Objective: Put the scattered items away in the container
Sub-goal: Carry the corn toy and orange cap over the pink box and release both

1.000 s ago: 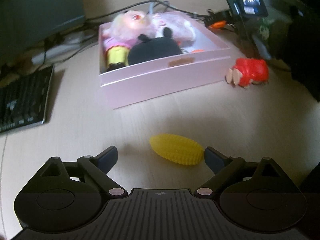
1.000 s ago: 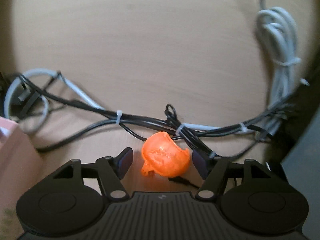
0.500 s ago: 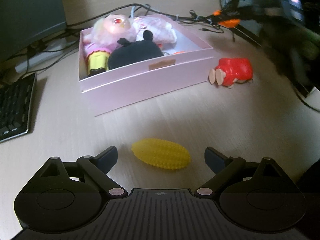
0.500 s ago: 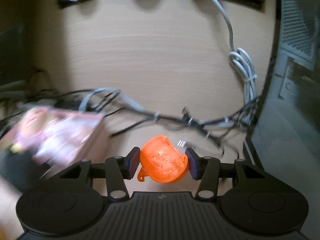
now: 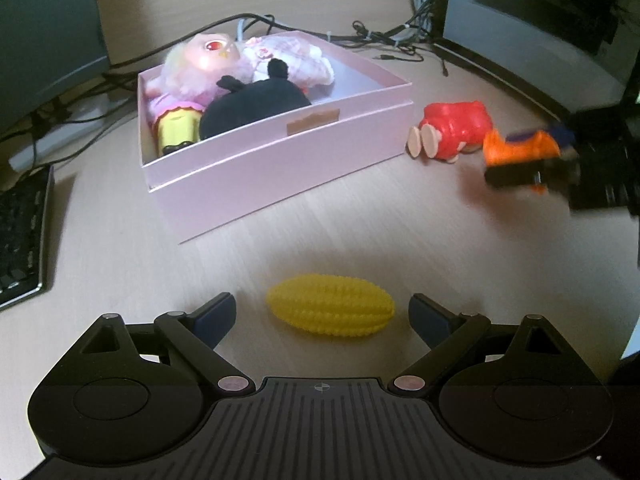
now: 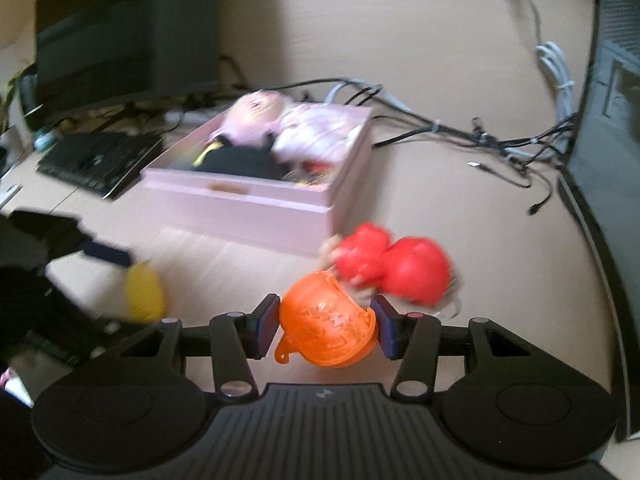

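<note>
1. The left gripper stood spread wide around the yellow toy on the desk.
2. The right gripper clamped the orange toy, right of the pink box.

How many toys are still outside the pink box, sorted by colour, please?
Yellow: 1, the corn-shaped toy on the desk between the open left tool's fingers.
Red: 1, the figure lying beside the pink box.
Orange: 1, the piece held in the right tool.
Total: 3

pink box, yellow bumpy toy, orange toy
</note>
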Demonstrator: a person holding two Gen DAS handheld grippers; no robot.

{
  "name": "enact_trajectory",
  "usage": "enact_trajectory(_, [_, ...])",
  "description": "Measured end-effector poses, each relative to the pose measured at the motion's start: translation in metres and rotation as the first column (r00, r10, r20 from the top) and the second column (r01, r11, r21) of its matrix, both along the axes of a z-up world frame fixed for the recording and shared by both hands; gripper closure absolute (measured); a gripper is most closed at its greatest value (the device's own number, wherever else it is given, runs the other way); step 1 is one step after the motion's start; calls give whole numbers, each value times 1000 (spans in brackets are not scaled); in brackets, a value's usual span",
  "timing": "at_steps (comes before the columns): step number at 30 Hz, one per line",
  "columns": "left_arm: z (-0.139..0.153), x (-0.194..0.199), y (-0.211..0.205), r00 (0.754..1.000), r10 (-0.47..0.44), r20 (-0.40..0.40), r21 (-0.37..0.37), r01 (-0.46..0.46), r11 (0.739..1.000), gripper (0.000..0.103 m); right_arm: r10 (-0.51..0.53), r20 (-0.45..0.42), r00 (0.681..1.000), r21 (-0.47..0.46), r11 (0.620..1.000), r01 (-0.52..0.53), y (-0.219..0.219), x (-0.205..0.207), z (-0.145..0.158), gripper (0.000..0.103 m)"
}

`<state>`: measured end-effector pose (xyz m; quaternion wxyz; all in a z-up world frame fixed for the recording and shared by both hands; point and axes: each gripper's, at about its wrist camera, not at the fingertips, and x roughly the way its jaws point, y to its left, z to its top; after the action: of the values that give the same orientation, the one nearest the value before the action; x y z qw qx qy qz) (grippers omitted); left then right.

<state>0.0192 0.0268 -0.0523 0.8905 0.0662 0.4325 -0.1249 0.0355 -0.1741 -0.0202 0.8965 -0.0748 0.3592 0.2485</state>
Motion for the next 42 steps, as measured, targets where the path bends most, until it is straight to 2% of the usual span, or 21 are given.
enact_trajectory(1, [0, 0, -1, 1000, -3, 2, 1, 3, 1000, 9, 10, -4, 1000, -4, 1000, -10, 3, -4, -1, 54])
enact_trajectory(2, [-1, 1, -2, 1000, -7, 5, 3, 7, 1000, 19, 22, -8, 1000, -12, 1000, -22, 7, -7, -2, 54])
enact_trajectory(4, [-1, 1, -4, 1000, -12, 8, 4, 12, 1000, 28, 41, -9, 999, -29, 999, -42, 13, -13, -2, 54])
enact_trajectory(6, [-1, 0, -5, 1000, -12, 10, 3, 12, 1000, 32, 54, -10, 998, -39, 998, -55, 18, -15, -3, 54])
enact_trajectory(15, [6, -17, -4, 1000, -12, 22, 13, 12, 1000, 31, 89, -9, 996, -69, 994, -90, 30, -21, -5, 54])
enact_trajectory(21, [31, -20, 2, 999, -31, 36, 4, 30, 1000, 31, 134, -18, 991, -45, 990, -134, 36, -13, 7, 54])
enact_trajectory(28, [66, 16, 23, 980, 58, 192, 20, -63, 998, 31, 123, 136, 983, -42, 992, -118, 52, 17, 40, 54])
enact_trajectory(35, [82, 65, 37, 925, 134, 355, -18, -137, 990, 31, 79, 273, 959, -5, 997, -80, 70, 69, 61, 54])
enact_trajectory(36, [80, 71, 37, 919, 138, 368, -24, -139, 990, 29, 77, 280, 957, 0, 997, -80, 71, 76, 61, 52])
enact_trajectory(37, [76, 77, 39, 914, 144, 379, -32, -143, 989, 24, 74, 282, 956, 2, 997, -78, 71, 83, 61, 43])
enact_trajectory(38, [73, 82, 40, 913, 150, 379, -39, -146, 989, 18, 71, 285, 956, 4, 997, -76, 72, 91, 62, 40])
enact_trajectory(41, [66, 83, 40, 925, 162, 345, -52, -153, 987, 16, 54, 288, 956, 16, 998, -61, 66, 106, 64, 37])
enact_trajectory(42, [64, 81, 40, 930, 164, 330, -55, -154, 986, 12, 37, 288, 957, 29, 998, -47, 60, 108, 65, 32])
